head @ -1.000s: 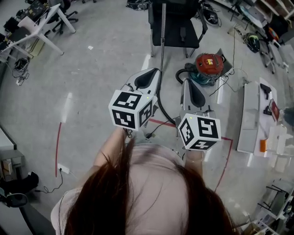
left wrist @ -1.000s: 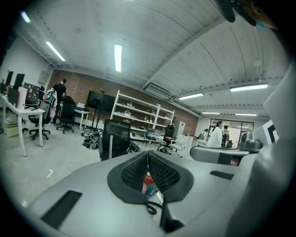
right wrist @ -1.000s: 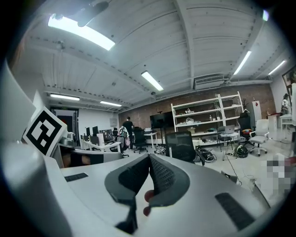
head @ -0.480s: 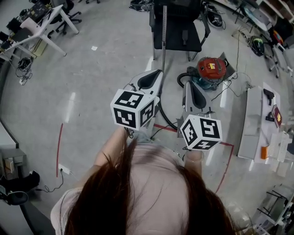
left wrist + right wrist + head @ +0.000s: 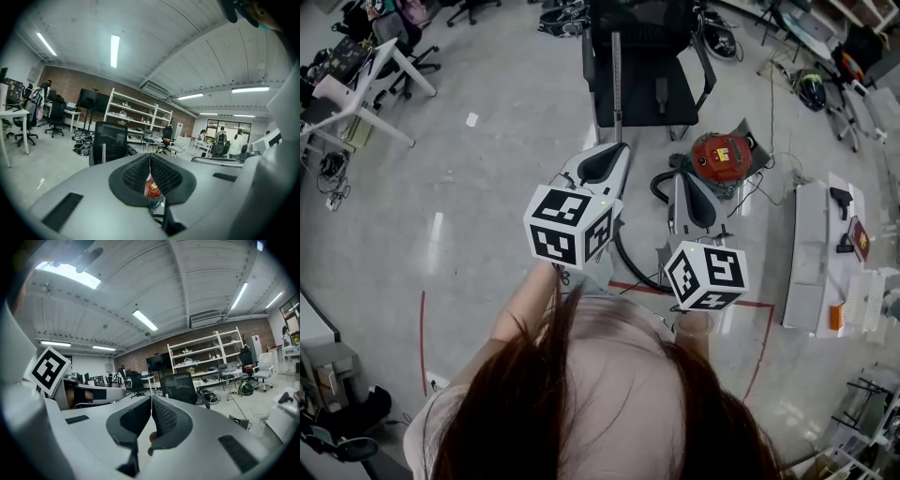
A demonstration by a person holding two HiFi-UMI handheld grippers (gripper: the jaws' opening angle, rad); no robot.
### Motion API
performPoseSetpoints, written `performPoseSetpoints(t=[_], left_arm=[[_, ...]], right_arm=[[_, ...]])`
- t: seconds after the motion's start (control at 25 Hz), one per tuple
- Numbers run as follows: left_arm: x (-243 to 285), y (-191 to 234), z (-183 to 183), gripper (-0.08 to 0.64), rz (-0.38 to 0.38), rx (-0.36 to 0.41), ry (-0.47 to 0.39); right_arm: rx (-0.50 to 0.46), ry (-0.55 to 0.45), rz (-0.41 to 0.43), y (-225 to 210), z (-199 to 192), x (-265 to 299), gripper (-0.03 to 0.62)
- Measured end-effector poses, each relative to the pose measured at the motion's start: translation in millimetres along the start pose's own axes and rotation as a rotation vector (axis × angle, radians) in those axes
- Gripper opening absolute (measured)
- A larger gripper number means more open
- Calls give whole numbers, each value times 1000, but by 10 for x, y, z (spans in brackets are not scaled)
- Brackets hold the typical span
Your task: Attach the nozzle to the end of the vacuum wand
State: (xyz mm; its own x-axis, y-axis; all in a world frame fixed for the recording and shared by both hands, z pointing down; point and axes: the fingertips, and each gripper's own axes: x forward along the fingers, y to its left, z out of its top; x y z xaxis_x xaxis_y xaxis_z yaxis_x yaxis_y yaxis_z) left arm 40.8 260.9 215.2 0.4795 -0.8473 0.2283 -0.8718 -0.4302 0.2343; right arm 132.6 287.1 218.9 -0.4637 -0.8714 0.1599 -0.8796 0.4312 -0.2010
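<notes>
Left gripper (image 5: 620, 150) and right gripper (image 5: 680, 178) neared vacuum (image 5: 722, 157).

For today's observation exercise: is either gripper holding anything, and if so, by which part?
Nothing is held: the left gripper and the right gripper are both shut, jaws together and empty.

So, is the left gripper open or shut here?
Shut. The left gripper has its jaws pressed together, with nothing held between them.
</notes>
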Motion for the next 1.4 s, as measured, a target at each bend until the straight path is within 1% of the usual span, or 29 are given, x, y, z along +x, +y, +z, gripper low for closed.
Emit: performPoseSetpoints(t=[0.16, 0.24, 0.4, 0.6, 0.8, 1.08, 1.24, 1.4], left_arm=[[411, 421, 210, 15, -57, 1, 1], [575, 643, 301, 17, -70, 6, -4], [807, 1037, 450, 17, -54, 20, -6], [949, 1418, 554, 16, -17, 8, -19], [1011, 1652, 534, 17, 14, -8, -14], [1229, 1834, 526, 17, 6, -20, -1], [1515, 1923, 525, 17, -6, -19, 7], [1940, 1993, 547, 17, -22, -16, 13]], right_arm=[[16, -10, -41, -156, 142, 661, 25], [32, -19, -48, -213, 205, 967, 25], [56, -20, -59, -263, 288, 1433, 25], [60, -11, -52, -289, 310, 1804, 25], [49, 13, -48, -316, 284, 2016, 25], [49, 30, -65, -457, 262, 2263, 25], [51, 36, -77, -647, 252, 2457, 25], [77, 42, -86, -975, 253, 2730, 25]])
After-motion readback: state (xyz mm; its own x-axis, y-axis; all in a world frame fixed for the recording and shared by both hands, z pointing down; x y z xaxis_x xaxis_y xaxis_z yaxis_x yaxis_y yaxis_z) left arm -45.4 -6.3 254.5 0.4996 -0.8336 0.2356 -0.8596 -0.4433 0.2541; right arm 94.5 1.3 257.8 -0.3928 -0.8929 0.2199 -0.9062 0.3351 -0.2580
